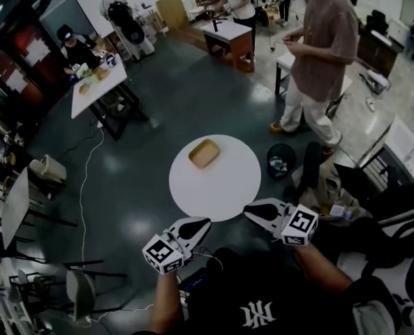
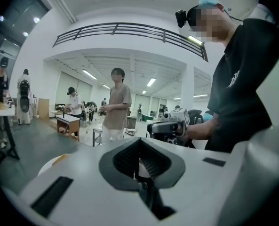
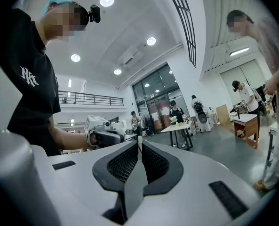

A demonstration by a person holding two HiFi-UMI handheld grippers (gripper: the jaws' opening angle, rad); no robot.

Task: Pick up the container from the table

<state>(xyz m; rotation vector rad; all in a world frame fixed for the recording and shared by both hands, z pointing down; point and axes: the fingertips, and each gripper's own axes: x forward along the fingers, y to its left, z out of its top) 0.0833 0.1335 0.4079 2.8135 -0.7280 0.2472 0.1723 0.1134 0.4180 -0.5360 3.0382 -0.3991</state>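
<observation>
A shallow tan container [image 1: 204,153] lies on the round white table [image 1: 224,187], toward its far left side. My left gripper [image 1: 205,222] hovers at the table's near edge, jaws shut and empty. At the near right edge my right gripper [image 1: 248,209] is shut and empty too. Both point inward, toward each other. In the left gripper view the shut jaws [image 2: 138,167] face the right gripper [image 2: 170,126]; a sliver of the container [image 2: 61,158] shows low at left. In the right gripper view the shut jaws [image 3: 139,147] face the left gripper [image 3: 103,134].
A person in a brown shirt [image 1: 324,47] stands beyond the table at the right. A black bin [image 1: 281,161] sits by the table's right side. A white work table [image 1: 98,82] with people stands far left. A white cable [image 1: 88,180] runs across the floor.
</observation>
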